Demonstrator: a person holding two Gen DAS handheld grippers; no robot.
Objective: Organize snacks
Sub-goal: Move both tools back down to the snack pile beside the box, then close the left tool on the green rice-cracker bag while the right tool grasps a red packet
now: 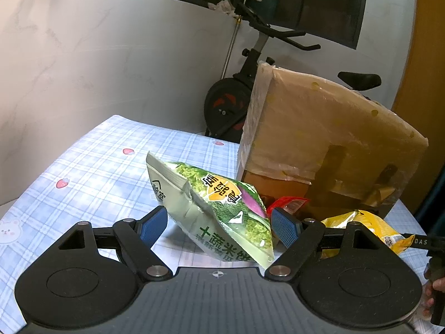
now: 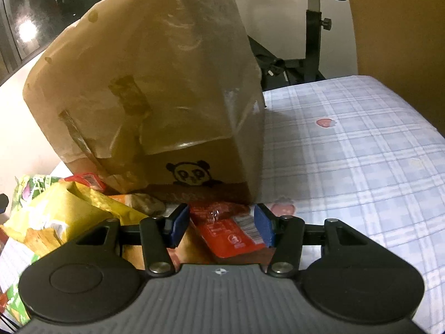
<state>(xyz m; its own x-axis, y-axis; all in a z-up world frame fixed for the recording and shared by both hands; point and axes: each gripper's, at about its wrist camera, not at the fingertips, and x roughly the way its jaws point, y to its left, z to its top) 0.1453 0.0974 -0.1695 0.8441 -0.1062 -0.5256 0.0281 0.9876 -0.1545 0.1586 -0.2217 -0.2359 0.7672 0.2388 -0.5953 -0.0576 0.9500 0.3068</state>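
Snacks lie loose low in both frames. Left hand-held gripper point(image 1: 218, 224) straddles the green bag point(image 1: 214, 208), seemingly ungripped; right hand-held gripper point(image 2: 219, 224) apparently clamps the red packet point(image 2: 228, 229). Sorting barely begun.

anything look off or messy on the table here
The tall brown cardboard box wears a loose, crinkled clear plastic sheet with peeling tape. Snack packets lie jumbled at its base, the green rice-cracker bag propped on edge.
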